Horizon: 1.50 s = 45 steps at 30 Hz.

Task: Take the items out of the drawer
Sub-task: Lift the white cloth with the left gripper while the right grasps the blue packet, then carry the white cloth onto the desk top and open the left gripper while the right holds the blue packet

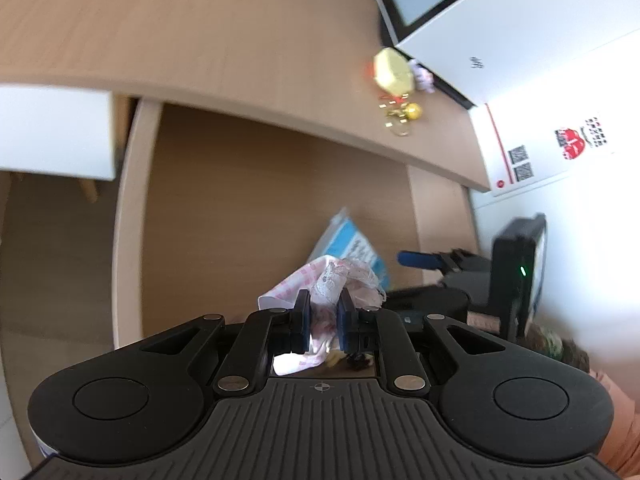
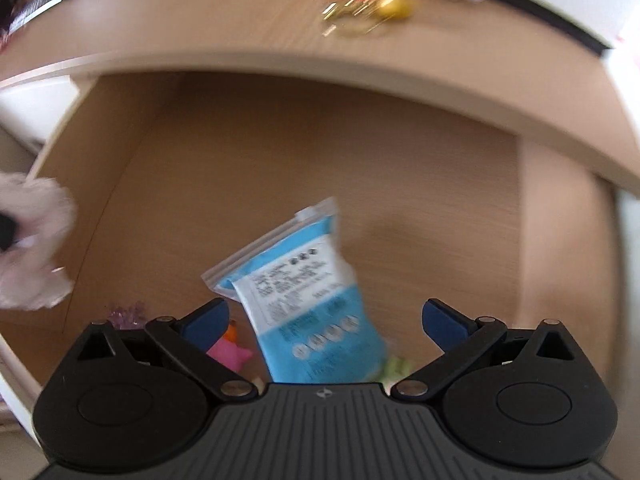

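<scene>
The left gripper (image 1: 324, 322) is squeezed tight on a pink and white cloth (image 1: 340, 280); the cloth bunches up between the blue pads, and it looks lifted over the open drawer (image 1: 256, 200); I think this one is on its way out, so carry it up and over the front edge, and do not let go until it is above the counter (image 1: 200, 32). To the right, the blue pouch (image 2: 308, 312) leans up inside the drawer, right between the fingers of the right gripper (image 2: 326, 316); that gripper is wide open and holds nothing; to take the pouch well, slide in a bit more so the pads sit on its flat sides, then close slowly, because the bag looks slippery. A small pink toy (image 2: 230, 354) lies by the left finger; keep off it. Up on the counter sit some gold trinkets (image 2: 368, 4).
</scene>
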Each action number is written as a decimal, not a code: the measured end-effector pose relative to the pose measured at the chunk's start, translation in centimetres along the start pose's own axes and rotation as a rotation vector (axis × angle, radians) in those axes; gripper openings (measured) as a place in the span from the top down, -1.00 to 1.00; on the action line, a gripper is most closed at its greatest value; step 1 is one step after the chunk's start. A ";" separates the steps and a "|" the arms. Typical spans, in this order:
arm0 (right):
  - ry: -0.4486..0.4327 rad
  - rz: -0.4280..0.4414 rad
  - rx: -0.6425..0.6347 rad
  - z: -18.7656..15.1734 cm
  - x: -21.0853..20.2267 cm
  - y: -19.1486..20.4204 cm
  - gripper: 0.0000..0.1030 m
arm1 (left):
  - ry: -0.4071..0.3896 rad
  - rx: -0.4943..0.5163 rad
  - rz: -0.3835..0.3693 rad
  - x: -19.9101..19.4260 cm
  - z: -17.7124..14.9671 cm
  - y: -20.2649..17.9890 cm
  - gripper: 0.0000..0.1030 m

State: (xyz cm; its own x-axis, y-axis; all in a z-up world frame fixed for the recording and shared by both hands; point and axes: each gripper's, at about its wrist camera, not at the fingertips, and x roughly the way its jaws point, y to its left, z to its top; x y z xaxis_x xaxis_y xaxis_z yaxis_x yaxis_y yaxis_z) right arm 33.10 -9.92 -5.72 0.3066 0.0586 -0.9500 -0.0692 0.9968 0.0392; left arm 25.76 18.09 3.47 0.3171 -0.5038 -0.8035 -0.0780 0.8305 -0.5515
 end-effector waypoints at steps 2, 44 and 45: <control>0.033 0.034 0.001 0.5 1.2 0.3 -0.83 | 0.008 -0.017 0.013 -0.2 -0.2 0.8 0.71; -0.256 -0.094 0.310 -5.8 -13.1 -3.9 0.00 | -0.312 0.444 0.135 11.4 14.1 -16.4 0.55; -0.253 -0.091 0.313 -5.8 -12.9 -4.0 0.00 | -0.281 0.500 0.178 11.8 13.9 -16.8 0.55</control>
State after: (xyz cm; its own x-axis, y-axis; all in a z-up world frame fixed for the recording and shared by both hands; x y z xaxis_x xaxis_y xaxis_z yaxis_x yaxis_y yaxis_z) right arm 23.86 -14.96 4.61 0.5243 -0.0577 -0.8496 0.2489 0.9645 0.0881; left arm 43.98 1.54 6.36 0.5830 -0.3212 -0.7463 0.2793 0.9418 -0.1871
